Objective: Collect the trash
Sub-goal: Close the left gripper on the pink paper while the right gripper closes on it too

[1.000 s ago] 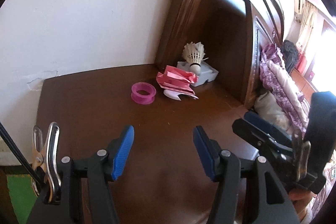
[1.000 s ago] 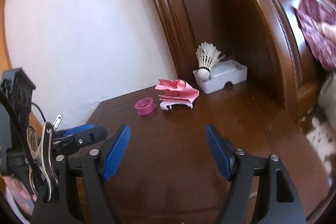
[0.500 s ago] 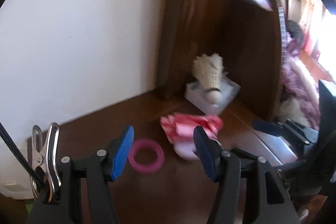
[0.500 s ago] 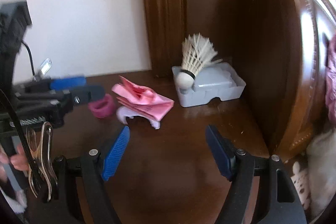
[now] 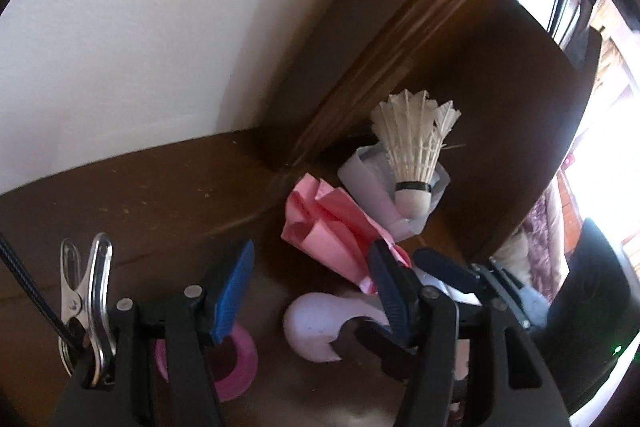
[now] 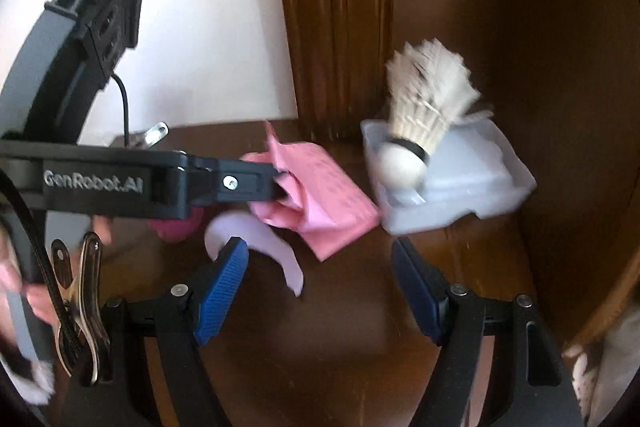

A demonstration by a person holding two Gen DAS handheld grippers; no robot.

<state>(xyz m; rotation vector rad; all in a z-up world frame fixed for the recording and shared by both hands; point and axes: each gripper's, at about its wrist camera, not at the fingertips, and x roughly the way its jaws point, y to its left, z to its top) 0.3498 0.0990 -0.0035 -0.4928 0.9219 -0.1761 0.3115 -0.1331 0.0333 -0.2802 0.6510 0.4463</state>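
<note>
Both grippers have come in close to the corner of the dark wooden table (image 5: 120,195); a second ago the trash lay well ahead of them. The left gripper (image 5: 312,291) now hangs over the litter, jaws apart and empty; the pink ring (image 5: 240,359) sits just under its left finger, the white curved scrap (image 5: 316,323) between its fingers, the crumpled pink paper (image 5: 332,227) just beyond. In the right view that gripper's tip reaches the paper's edge; whether it touches I cannot tell. The right gripper (image 6: 320,287) is spread wide, empty, near the scrap (image 6: 256,235). The shuttlecock (image 6: 424,123) stands in the white tray (image 6: 480,187), unmoved.
</note>
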